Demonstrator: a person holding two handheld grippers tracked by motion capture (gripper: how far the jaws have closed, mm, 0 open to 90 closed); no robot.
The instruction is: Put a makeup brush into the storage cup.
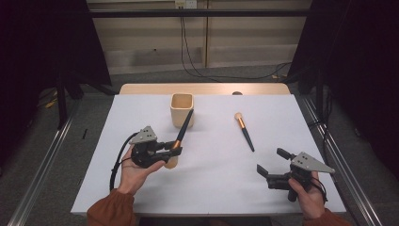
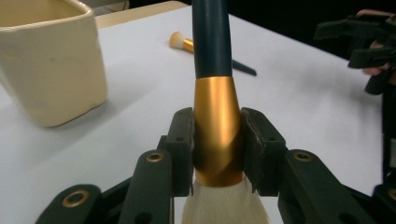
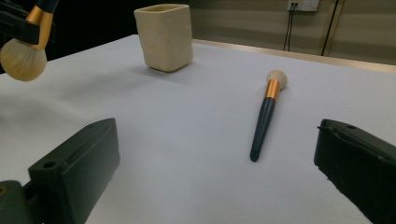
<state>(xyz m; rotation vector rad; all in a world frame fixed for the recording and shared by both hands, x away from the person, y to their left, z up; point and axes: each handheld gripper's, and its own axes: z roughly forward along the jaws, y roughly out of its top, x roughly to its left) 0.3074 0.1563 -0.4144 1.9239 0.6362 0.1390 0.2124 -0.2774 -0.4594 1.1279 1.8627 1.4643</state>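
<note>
My left gripper (image 1: 170, 147) is shut on the gold ferrule of a large makeup brush (image 2: 217, 121). This large brush (image 1: 182, 132) has a dark handle that slants up toward the cream cup (image 1: 181, 109), and its pale bristles hang below the jaws, above the table. A smaller brush (image 1: 244, 131) with a gold band lies flat on the white table right of the cup; it also appears as the small brush (image 3: 264, 116). My right gripper (image 1: 273, 162) stands open at the front right with nothing between its jaws (image 3: 219, 177). The cup (image 3: 164, 36) is upright.
The white tabletop (image 1: 211, 179) has a wooden strip along its far edge. Metal rails run along both sides of the table. Cables hang down the back wall behind it.
</note>
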